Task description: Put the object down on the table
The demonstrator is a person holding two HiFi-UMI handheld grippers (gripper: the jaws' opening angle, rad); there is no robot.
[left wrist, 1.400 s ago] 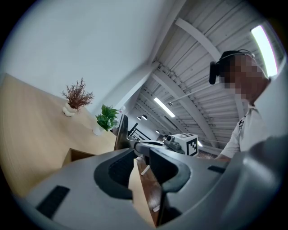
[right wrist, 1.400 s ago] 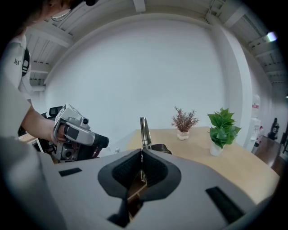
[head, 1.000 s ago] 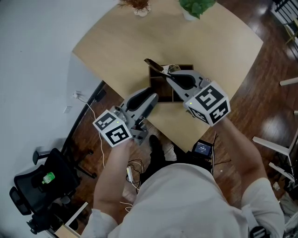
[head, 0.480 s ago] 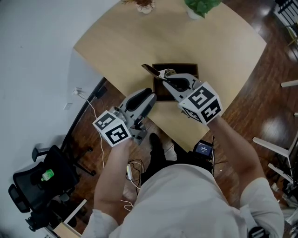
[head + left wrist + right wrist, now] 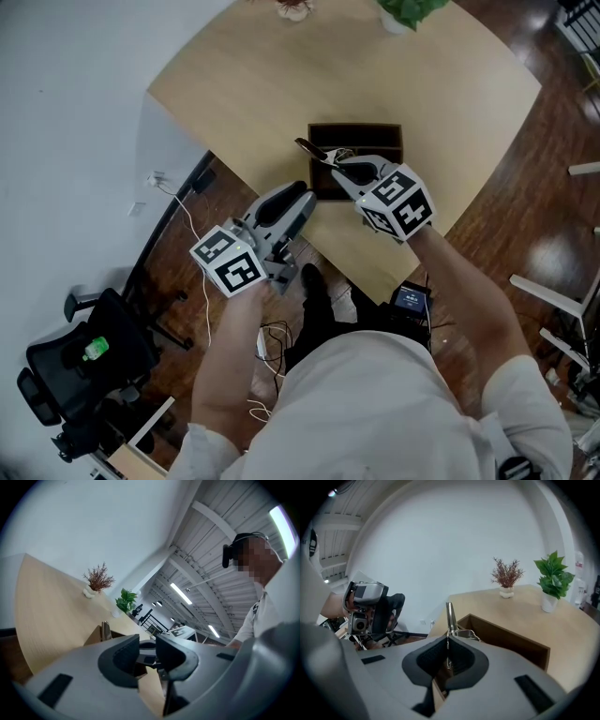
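My right gripper (image 5: pixel 336 161) is shut on a slim metal utensil (image 5: pixel 311 149), whose tip sticks out past the jaws over the near-left corner of a dark wooden box (image 5: pixel 375 136) on the light wooden table (image 5: pixel 281 84). In the right gripper view the utensil (image 5: pixel 450 616) stands upright between the jaws of the right gripper (image 5: pixel 449 637), with the box (image 5: pixel 506 637) just beyond. My left gripper (image 5: pixel 305 199) hovers at the table's near edge, left of the box, open with nothing between its pads. In its own view the left gripper (image 5: pixel 147 648) shows a narrow gap.
A dry reddish plant (image 5: pixel 293 7) and a green plant (image 5: pixel 408 11) stand in white pots at the table's far side. Below the table's left edge lie cables (image 5: pixel 178 211) on dark wood floor. A black office chair (image 5: pixel 84 375) sits at lower left.
My right gripper with the utensil has shifted a little left and nearer to me, now over the box's near-left corner. The left gripper has hardly moved.
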